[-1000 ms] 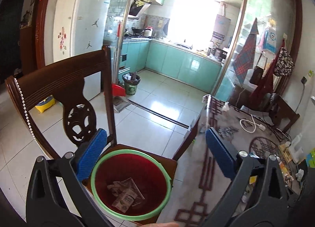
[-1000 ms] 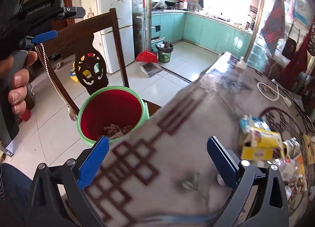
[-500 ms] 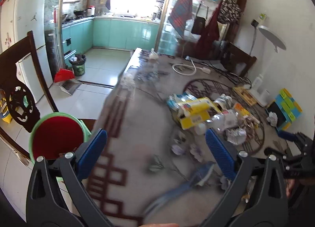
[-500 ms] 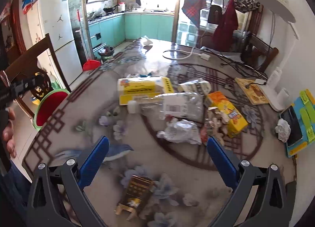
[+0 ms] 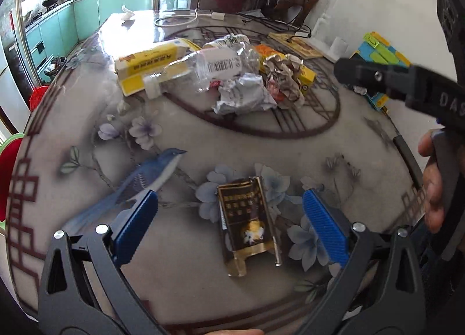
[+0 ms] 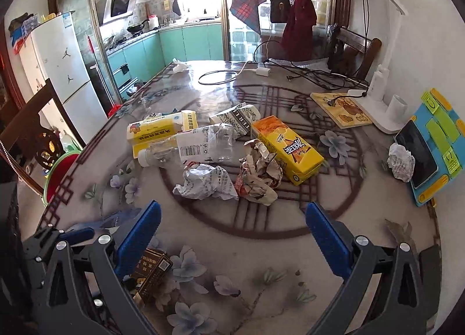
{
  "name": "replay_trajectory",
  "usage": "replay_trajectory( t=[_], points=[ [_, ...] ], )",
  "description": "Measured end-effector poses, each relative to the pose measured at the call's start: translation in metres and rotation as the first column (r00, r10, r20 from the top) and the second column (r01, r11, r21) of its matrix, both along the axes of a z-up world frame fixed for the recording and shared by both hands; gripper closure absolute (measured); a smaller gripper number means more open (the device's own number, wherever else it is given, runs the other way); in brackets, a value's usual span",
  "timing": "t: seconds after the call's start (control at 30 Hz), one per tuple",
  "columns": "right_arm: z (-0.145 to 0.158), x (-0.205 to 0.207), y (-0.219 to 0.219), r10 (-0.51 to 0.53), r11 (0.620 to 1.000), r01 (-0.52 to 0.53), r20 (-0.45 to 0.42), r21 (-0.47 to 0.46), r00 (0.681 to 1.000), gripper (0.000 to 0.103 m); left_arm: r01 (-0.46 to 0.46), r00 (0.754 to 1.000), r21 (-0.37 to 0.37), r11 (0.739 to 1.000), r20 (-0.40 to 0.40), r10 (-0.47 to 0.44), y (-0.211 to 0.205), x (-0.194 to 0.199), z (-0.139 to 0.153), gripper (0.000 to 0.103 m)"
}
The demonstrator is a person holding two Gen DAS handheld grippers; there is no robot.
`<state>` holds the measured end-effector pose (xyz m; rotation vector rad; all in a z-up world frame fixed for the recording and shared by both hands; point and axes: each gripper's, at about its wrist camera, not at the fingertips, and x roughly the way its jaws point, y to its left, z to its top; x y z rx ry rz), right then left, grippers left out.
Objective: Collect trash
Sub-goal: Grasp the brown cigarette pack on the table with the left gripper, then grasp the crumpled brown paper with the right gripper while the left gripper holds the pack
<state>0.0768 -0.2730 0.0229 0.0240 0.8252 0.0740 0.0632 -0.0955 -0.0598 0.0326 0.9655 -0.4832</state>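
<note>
Left wrist view: the left gripper (image 5: 229, 216) is spread wide and holds nothing. A flattened dark pack (image 5: 248, 221) lies on the table (image 5: 180, 282) between its fingers, not touched by them. Beyond the pack lies the trash pile: crushed bottle (image 5: 200, 69), white paper ball (image 5: 244, 96), yellow box (image 5: 151, 64). The red bin (image 5: 7, 166) is at the table's left edge.

Right wrist view: the right gripper (image 6: 232, 236) is also wide open and empty, above the table (image 6: 261, 262). The paper ball (image 6: 205, 182) and a brown wad (image 6: 258, 176) lie just beyond its fingers, with the bottle (image 6: 191, 147) and an orange-yellow carton (image 6: 286, 149) behind them. The pack (image 6: 152, 272) is below its left finger. The bin (image 6: 59, 172) stands left of the table.
</note>
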Motion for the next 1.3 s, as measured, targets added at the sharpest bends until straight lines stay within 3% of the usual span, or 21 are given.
replay_trajectory(
  t=[0.33,0.47,0.63,0.7,0.9,1.3],
  points=[
    [0.002,-0.008,-0.02,-0.046,0.999,0.046,0.014,-0.008,0.999,0.006,-0.049,0.999,0.118,0.992,-0.016,0.051,-0.037,0.002,-0.032,0.008],
    [0.002,-0.008,-0.026,-0.06,0.998,0.06,0.015,-0.004,0.998,0.006,-0.056,0.998,0.166,0.985,-0.027,0.061,-0.04,0.004,-0.043,0.033],
    [0.0,-0.007,-0.027,-0.062,0.998,0.063,0.013,-0.009,0.998,0.006,-0.063,0.998,0.194,0.979,-0.001,0.064,-0.038,0.002,-0.045,0.045],
    [-0.002,-0.004,-0.028,-0.065,0.998,0.065,0.007,-0.012,0.998,0.006,-0.058,0.998,0.186,0.981,0.001,0.058,-0.035,0.003,-0.044,0.057],
    [-0.015,0.012,-0.026,-0.058,0.998,0.058,-0.013,-0.028,0.998,0.006,-0.043,0.999,0.151,0.988,-0.017,0.046,-0.025,0.007,-0.042,0.06],
    [-0.054,0.087,-0.028,-0.153,0.988,0.153,-0.074,-0.003,0.985,0.007,-0.045,0.995,0.096,0.994,0.089,0.036,0.005,0.017,0.008,0.059]
  ],
)
